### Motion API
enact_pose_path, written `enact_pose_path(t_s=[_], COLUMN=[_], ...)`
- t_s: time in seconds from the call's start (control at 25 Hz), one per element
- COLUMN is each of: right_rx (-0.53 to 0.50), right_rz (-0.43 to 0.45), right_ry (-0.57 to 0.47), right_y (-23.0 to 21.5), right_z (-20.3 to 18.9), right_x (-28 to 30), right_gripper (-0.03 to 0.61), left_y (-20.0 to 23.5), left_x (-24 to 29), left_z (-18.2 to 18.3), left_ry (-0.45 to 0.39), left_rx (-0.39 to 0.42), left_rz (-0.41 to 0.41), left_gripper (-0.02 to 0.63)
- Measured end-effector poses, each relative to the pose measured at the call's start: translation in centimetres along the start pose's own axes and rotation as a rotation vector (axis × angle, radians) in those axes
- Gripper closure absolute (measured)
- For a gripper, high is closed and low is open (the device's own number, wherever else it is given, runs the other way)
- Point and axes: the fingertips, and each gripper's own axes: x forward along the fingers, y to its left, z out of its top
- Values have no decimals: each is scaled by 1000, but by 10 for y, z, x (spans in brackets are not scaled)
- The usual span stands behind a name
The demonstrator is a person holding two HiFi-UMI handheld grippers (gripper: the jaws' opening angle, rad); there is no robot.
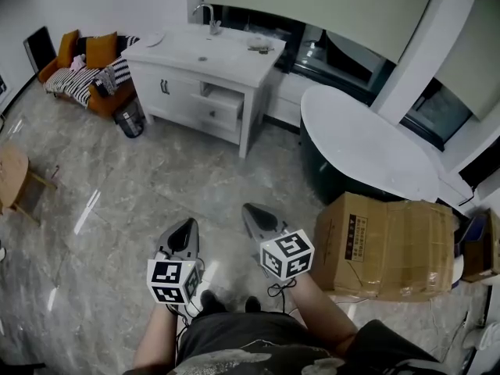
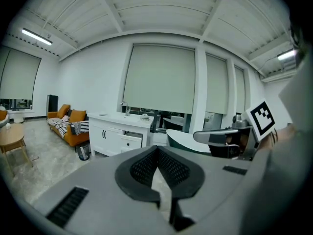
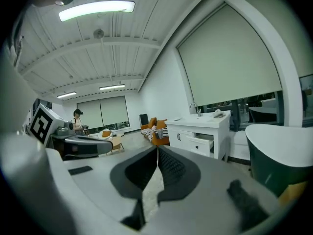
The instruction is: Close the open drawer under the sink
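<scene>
Both hand-held grippers sit low in the head view, the left gripper [image 1: 186,226] and the right gripper [image 1: 250,209] side by side but apart, each a grey wedge-shaped shell with a black-and-white marker cube at its back; in each gripper's own view the black ribbed pads meet at the tips with nothing between them, so both are closed and empty. Under them lies the floor [image 1: 156,186], glossy grey stone-look tile with pale veins and streaks of reflected light; just right of the right gripper stands a cardboard box [image 1: 387,244], brown, taped and creased; beyond it is a bathtub [image 1: 367,143], oval, dark green outside and smooth white on top. Box and tub both stand to the right of the line toward the vanity [image 1: 183,92], a white cabinet on legs with a flat white top, a sunken basin and a curved metal faucet [image 1: 208,18] at the top's back edge. The drawer [image 1: 221,104] is in the cabinet's right half, pulled out, its white front with a small dark knob standing proud of the closed doors to its left. A small dark bin [image 1: 130,119] stands at the cabinet's left end; past it is an orange sofa [image 1: 82,73] with a striped throw; a round wooden table [image 1: 12,174] shows at the floor's left edge. Only the right gripper view shows a person [image 3: 77,119] standing far off by the blinds; only the gripper views show the ribbed white ceiling with strip lights.
</scene>
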Motion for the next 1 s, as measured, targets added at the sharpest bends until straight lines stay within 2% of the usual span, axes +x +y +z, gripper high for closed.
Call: enact_pose_path(t_s=[0.12,0.24,0.68,1.0], right_rx=[-12,-9,8,49], right_rz=[-18,-38,-108,-167], right_ry=[-28,-56,-22,15], right_y=[7,14,47,45], right_z=[5,8,0,-12], right_x=[5,14,77,101], right_gripper=[549,549,548,548], left_y=[13,32,125,163], left_x=[-3,-10,-34,-29], left_z=[1,-1,-6,-16], left_ry=[-5,-25,-22,-4], left_rx=[8,-35,-53,-74], left_rz=[0,-5,5,-8], left_gripper=[600,600,598,598])
